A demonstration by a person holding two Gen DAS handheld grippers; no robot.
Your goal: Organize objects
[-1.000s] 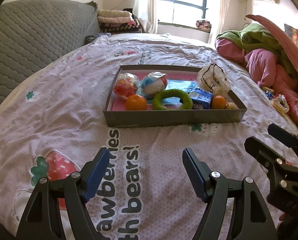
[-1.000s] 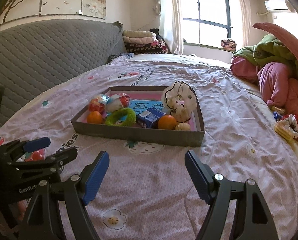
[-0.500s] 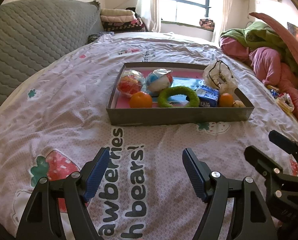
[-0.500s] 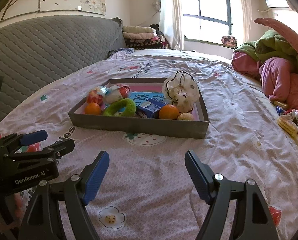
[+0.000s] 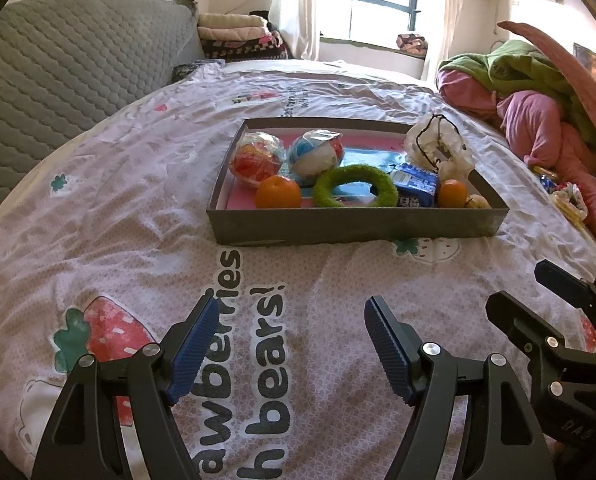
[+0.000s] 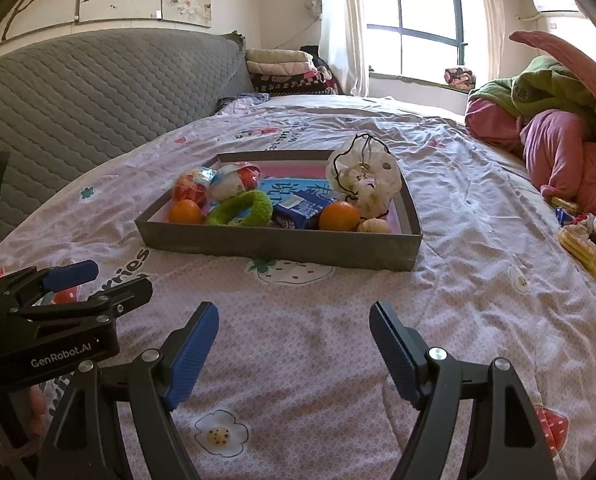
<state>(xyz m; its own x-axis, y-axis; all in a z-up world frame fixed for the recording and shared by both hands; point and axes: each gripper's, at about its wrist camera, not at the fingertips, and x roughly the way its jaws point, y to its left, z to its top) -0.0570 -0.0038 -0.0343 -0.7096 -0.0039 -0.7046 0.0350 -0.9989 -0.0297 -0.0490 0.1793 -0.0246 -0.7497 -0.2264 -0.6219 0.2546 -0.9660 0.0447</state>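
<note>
Grey tray (image 5: 358, 224) holds balls, oranges, green ring (image 5: 355, 185) (both tongs gape empty).

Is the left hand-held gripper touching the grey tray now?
Apart. In the left wrist view, the left hand-held gripper is open, and a wide strip of printed bedsheet lies between its fingertips and the grey tray.
</note>
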